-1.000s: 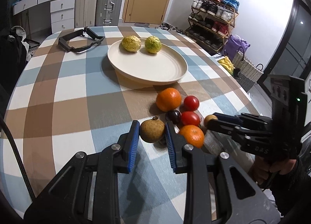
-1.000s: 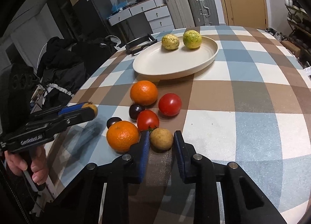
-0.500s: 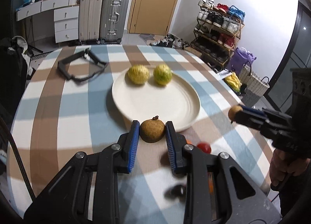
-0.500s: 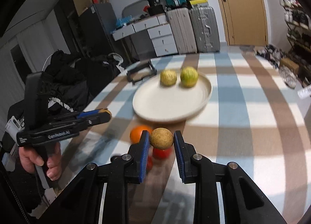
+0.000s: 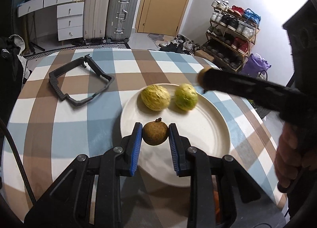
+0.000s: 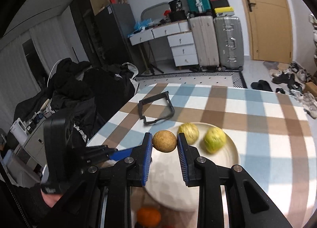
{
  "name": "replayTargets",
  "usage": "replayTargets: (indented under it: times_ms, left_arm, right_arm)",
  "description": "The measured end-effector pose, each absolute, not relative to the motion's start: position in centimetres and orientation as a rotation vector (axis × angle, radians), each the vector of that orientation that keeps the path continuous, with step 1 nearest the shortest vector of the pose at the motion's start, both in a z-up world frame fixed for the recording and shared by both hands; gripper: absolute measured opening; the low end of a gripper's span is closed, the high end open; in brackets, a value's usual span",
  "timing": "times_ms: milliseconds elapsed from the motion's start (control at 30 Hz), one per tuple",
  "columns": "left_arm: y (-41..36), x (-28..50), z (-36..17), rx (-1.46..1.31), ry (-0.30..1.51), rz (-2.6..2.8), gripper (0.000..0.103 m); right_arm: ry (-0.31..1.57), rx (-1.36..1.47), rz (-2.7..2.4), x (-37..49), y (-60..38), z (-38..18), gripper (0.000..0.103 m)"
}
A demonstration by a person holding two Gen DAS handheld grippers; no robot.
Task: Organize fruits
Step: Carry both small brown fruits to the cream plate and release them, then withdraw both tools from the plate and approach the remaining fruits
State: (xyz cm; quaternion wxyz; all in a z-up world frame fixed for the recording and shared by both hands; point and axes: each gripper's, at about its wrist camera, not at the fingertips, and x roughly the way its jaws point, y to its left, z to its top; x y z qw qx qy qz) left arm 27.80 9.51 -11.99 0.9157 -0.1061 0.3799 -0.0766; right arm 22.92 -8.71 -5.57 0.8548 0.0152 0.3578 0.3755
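Observation:
My left gripper [image 5: 155, 134] is shut on a small brown fruit with a stem [image 5: 155, 133], held over the near part of the cream plate [image 5: 208, 138]. Two yellow-green fruits [image 5: 156, 97] [image 5: 186, 97] lie at the plate's far side. My right gripper [image 6: 165, 141] is shut on a tan round fruit [image 6: 164, 141], above the plate's [image 6: 231, 150] left part; the same two yellow-green fruits [image 6: 188, 133] [image 6: 215, 140] sit just past it. In the left wrist view the right gripper [image 5: 204, 77] reaches in from the right above the plate. An orange [image 6: 148, 216] lies near, partly hidden.
A black open frame [image 5: 79, 83] lies on the checked tablecloth [image 5: 59, 129] left of the plate, also seen as the frame [image 6: 156, 109]. The table's left edge borders dark clothing [image 6: 79, 93]. A hand [image 5: 287, 158] holds the right tool. Suitcases, drawers and a shoe rack stand beyond.
Both grippers lifted their fruits from the cluster near the table edge and carried them forward over the plate. The loose fruits dropped out of the left wrist view.

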Motion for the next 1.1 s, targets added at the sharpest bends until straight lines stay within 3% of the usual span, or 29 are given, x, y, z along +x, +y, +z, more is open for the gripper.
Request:
replayTargets:
  times_ms: [500,967,1067,1100]
  left_arm:
    - [11.9,31.9,-13.7,-0.217,0.820,-0.226,0.024]
    - [11.7,33.1,-14.9,-0.235,0.851,-0.210,0.024]
    - [11.7,33.1,-14.8,-0.241,0.848,-0.212,0.024]
    - [11.7,33.1,-14.7,-0.237,0.848,-0.208,0.025]
  right_arm:
    - [0.880,-0.045,0.795,29.1,-2.1,-11.3,0.026]
    - [0.905,-0.080,0.780,29.4,-0.8,-13.0,0.027]
    - [0.903,-0.054,0.779,29.3,-1.2,-12.8,0.032]
    - [0.890,-0.040,0.780,29.2,-1.5,-12.6,0.039]
